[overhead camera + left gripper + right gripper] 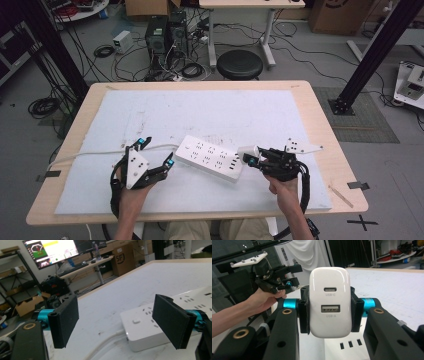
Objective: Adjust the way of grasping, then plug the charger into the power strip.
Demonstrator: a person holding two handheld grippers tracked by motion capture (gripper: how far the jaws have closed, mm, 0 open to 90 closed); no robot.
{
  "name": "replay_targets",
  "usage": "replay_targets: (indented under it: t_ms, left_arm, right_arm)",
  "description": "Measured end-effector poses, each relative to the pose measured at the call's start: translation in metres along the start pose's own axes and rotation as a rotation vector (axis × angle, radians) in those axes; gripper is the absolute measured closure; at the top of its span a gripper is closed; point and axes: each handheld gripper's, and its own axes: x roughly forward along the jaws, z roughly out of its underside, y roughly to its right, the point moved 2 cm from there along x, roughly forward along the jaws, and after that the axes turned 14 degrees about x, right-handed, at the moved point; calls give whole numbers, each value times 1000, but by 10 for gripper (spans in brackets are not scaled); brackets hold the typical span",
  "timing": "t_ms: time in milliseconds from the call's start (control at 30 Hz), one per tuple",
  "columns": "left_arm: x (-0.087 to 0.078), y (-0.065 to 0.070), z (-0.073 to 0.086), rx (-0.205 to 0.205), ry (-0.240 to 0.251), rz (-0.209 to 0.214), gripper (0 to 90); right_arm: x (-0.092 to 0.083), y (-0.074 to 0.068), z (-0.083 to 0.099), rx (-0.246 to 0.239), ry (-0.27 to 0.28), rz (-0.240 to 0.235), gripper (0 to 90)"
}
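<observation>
Two grippers working around one landmark, the white power strip [210, 157] lying rigid and fairly heavy on the table [320, 125]: left gripper [156, 152] hovering with jaws wide and empty at the strip's cord end. Right gripper [252, 160] clamping the small USB charger [330, 302] by its flat sides, just off the strip's other end. Judging the charger light, hard and glossy, so likely slippery; pinching those broad flat sides looking safest.
</observation>
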Motion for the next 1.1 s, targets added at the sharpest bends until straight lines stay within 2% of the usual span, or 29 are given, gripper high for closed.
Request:
replay_targets:
  t_ms: [167,233,367,533,767,833,900,933,967,1033,1100]
  left_arm:
    - [-11,-20,15,-115,-4,-39,216]
    - [-16,-26,20,-140,-13,-60,216]
    - [-25,-33,28,-148,-39,-88,216]
    - [-33,-37,32,-161,-54,-106,216]
    - [-39,-37,31,-159,-73,-104,216]
    - [-39,-38,32,-162,-76,-106,216]
    - [-40,-38,32,-169,-77,-108,216]
    - [-40,-38,32,-169,-77,-108,216]
    - [-40,-39,33,-167,-83,-109,216]
    - [-40,-39,35,-166,-91,-111,216]
    - [-39,-39,36,-167,-101,-115,216]
  right_arm:
    - [-3,1,-2,-19,4,12,633]
    - [-4,1,-2,-18,-2,18,633]
    - [-5,1,-5,-38,-19,35,633]
    - [-2,2,-10,-55,-77,71,633]
    - [9,15,-22,-75,-179,154,633]
    - [14,18,-26,-82,-211,161,633]
    - [18,19,-32,-102,-235,187,633]
    - [18,19,-32,-102,-235,187,633]
    - [24,18,-41,-118,-281,191,634]
    - [28,19,-44,-128,-310,194,633]
    - [34,19,-48,-135,-368,208,633]
